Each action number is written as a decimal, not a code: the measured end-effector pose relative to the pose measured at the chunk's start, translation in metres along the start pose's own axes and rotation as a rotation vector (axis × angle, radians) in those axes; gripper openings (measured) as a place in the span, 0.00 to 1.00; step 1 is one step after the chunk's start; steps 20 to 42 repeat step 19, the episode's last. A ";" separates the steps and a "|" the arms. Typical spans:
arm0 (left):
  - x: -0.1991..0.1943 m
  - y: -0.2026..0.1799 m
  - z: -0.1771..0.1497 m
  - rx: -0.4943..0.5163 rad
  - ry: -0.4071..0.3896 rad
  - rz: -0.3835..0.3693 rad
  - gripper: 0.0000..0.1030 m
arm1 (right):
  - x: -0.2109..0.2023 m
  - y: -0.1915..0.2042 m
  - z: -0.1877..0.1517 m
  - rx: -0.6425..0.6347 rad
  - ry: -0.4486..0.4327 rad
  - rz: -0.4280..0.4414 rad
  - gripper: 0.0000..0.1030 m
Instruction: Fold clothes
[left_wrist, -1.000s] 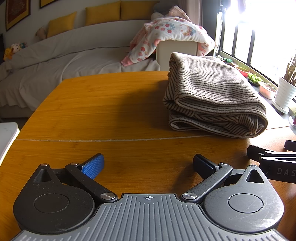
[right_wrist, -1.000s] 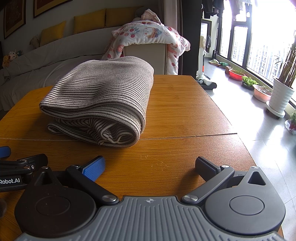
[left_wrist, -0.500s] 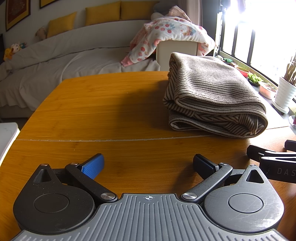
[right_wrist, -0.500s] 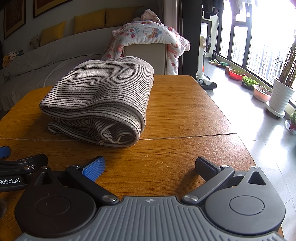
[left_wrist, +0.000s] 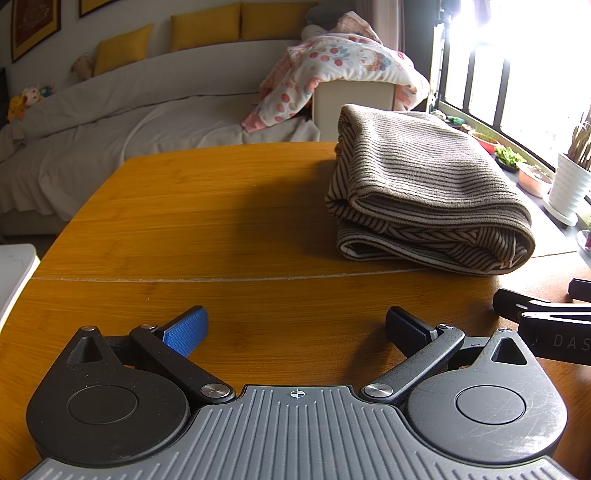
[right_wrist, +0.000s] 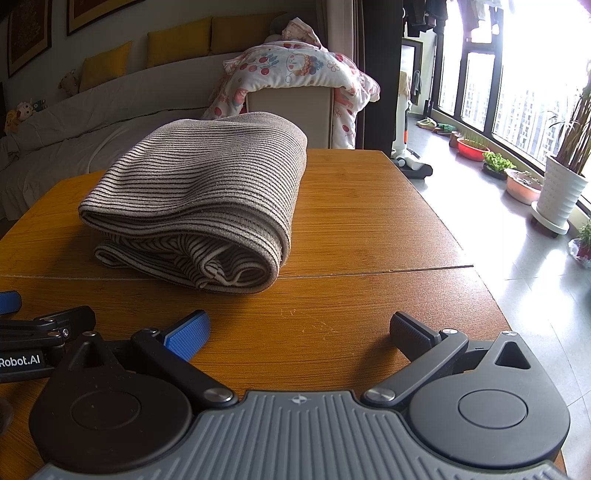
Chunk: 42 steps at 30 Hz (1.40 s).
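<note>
Grey-draped sofa (left_wrist: 147, 110) with yellow cushions (left_wrist: 205, 26), wooden table (left_wrist: 221, 206), bright barred windows (right_wrist: 517, 92), potted plants (right_wrist: 565, 184).

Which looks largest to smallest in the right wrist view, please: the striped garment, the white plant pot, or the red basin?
1. Striped garment, much the largest, though it lies nearest the camera.
2. White plant pot.
3. Red basin, smallest in the picture, but farthest away, so its true size against the pot is unsure.

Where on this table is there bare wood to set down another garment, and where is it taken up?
The table is bare to the left of the folded striped garment, from the far edge to the seam. A bare strip lies between the garment and both open tools, left tool and right tool. A narrower strip runs along the window-side edge. The garment takes up the middle.
</note>
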<state>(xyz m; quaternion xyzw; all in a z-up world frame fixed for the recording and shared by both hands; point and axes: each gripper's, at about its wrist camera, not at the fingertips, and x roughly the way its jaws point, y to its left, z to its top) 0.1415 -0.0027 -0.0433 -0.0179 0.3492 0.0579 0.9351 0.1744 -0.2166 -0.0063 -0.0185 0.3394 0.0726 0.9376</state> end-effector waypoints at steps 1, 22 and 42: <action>0.000 0.000 0.000 0.000 0.000 0.000 1.00 | 0.000 0.000 0.000 0.000 0.000 0.000 1.00; -0.001 0.000 0.000 -0.008 -0.002 -0.002 1.00 | 0.001 0.000 0.001 0.001 0.000 0.000 1.00; -0.001 0.000 0.000 -0.008 -0.002 -0.002 1.00 | 0.001 0.000 0.001 0.001 0.000 0.000 1.00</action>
